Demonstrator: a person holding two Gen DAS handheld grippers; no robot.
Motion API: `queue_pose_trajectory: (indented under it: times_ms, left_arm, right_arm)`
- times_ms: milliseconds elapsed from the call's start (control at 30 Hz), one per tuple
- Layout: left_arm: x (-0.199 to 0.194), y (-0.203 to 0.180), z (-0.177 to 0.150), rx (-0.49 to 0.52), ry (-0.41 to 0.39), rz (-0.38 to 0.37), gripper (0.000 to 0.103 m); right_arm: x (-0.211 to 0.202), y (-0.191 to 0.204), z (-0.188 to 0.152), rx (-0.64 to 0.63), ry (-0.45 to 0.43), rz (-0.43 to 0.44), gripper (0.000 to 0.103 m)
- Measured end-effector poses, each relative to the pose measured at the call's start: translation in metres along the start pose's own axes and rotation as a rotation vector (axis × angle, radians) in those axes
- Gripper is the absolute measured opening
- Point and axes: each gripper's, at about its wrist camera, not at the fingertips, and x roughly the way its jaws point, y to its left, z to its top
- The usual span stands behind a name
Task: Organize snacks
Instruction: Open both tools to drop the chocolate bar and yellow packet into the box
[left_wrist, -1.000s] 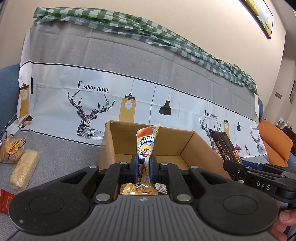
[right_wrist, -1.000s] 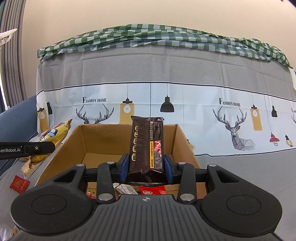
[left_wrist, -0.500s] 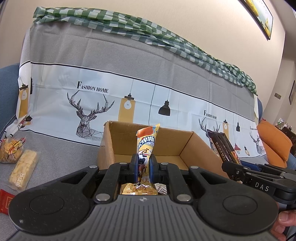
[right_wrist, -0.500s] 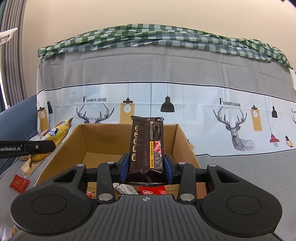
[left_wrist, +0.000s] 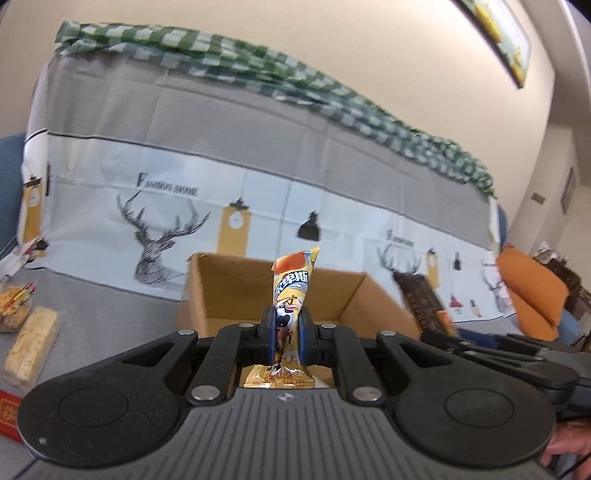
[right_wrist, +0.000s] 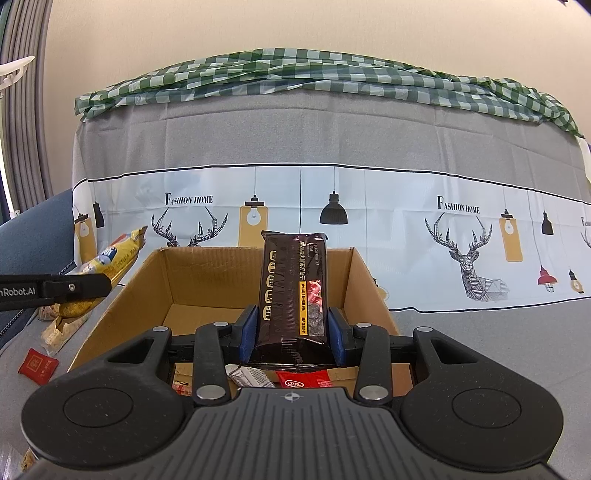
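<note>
Against the frames a second ago, little differs: both tools sit over the same cardboard box with the same packets, and the right wrist view is unchanged. In the left wrist view the scene has slipped slightly downward and is now blurred, most at the right side.

Nearest in the left wrist view, the left tool (left_wrist: 287, 334) is pressed together on one yellow snack packet (left_wrist: 291, 295), which stands upright with its crimped top above the pads and its lower end below them. Just beyond is one open cardboard box (left_wrist: 229, 280). To the left on the grey cover lie one pale wafer bar (left_wrist: 31, 345), one bag of orange crisps (left_wrist: 14, 306) behind it, and one small red sachet (left_wrist: 9, 415) at the edge. At the right edge the right tool (left_wrist: 447, 334) reaches in with its dark packet, blurred, and part of a hand (left_wrist: 565, 448) shows in the corner.

In the right wrist view, the right tool (right_wrist: 291, 338) pinches one dark brown packet (right_wrist: 293, 288) upright over the near wall of the box (right_wrist: 369, 291). Below it, inside the box, at least three packets show: one white, one red, one only partly seen. Farther left lie one red sachet (right_wrist: 37, 363) and a pale bar (right_wrist: 59, 328), with the left tool (right_wrist: 110, 284) carrying its yellow packet (right_wrist: 107, 266) above them.
</note>
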Motion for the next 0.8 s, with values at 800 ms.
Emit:
queue_pose_trajectory:
  times_ms: [800]
  left_arm:
    - [-0.061, 0.042, 0.011, 0.073, -0.018, 0.015, 0.037]
  right_arm:
    - [0.000, 0.044, 0.004, 0.001, -0.019, 0.027, 0.067]
